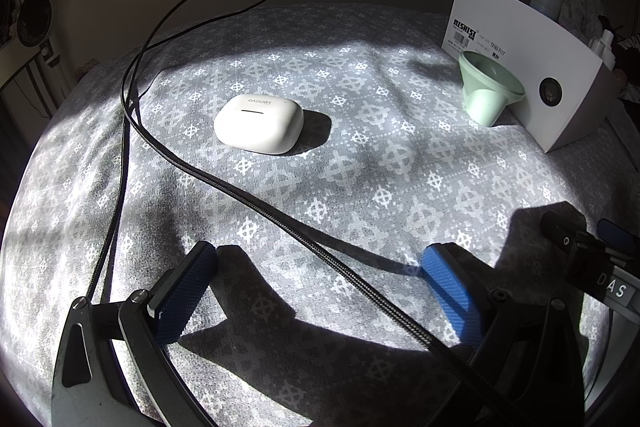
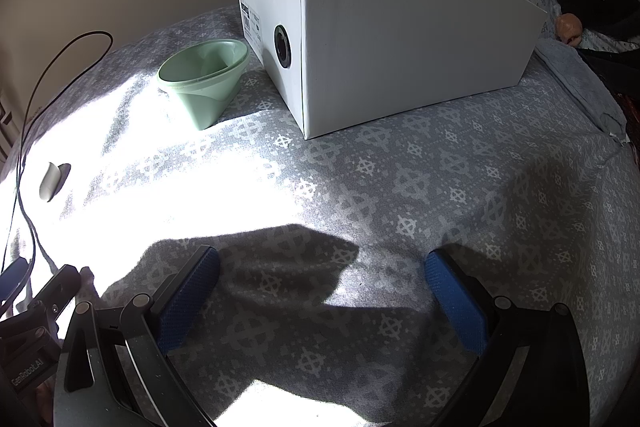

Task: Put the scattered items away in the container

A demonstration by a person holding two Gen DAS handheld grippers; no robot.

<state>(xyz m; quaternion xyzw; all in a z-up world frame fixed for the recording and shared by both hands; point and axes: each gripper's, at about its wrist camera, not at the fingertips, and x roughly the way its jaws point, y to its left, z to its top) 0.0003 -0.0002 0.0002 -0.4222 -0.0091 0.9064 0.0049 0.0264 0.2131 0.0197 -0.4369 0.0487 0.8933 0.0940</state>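
Left gripper (image 1: 318, 267) was wide open, nothing between its blue pads (image 1: 450, 285). Both fingers hung low over the surface, casting hard shadows just beneath; contact with the surface could not be told. Fingers pointed forward and slightly down.

Right gripper (image 2: 322, 273) was also spread wide, blue pads (image 2: 456, 297) empty, fingers angled down close to the surface, mostly in its own shadow.

The two sat side by side: part of the right gripper's black body showed at the right edge of the left wrist view, and part of the left gripper's body showed at the lower left of the right wrist view.
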